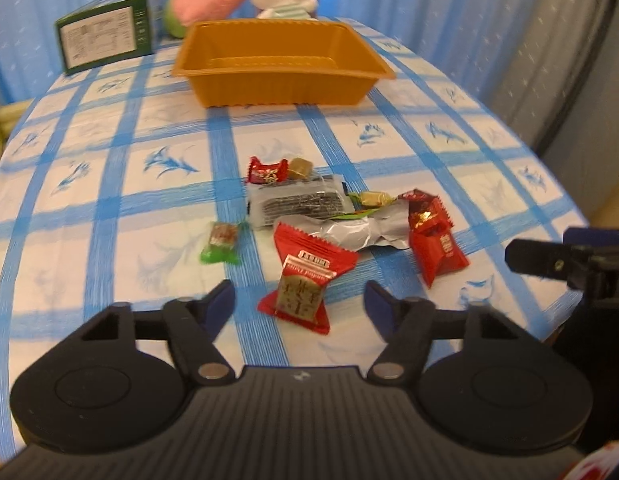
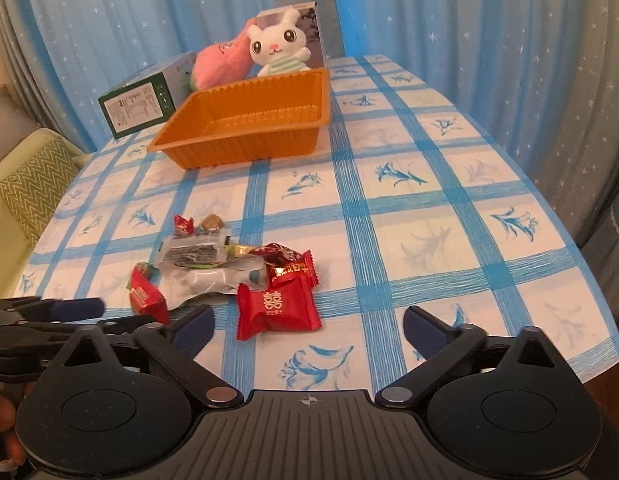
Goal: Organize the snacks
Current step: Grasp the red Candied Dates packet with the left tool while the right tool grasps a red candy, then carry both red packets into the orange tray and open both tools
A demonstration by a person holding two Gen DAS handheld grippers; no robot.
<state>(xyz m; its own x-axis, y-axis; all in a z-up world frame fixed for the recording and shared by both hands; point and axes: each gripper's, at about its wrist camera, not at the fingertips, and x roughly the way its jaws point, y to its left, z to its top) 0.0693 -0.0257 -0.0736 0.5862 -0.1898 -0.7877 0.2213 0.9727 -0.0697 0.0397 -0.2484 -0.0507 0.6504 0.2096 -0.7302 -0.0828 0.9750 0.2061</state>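
Tray (image 1: 283,80) long axis crosswise, empty | red snack packet (image 1: 305,284) between parted left gripper (image 1: 299,300) fingers | right gripper (image 2: 307,328) agape, nothing held

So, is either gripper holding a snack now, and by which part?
No, nothing is held. The left gripper has a red snack packet between its fingers, not pressed. The right gripper is open and empty.
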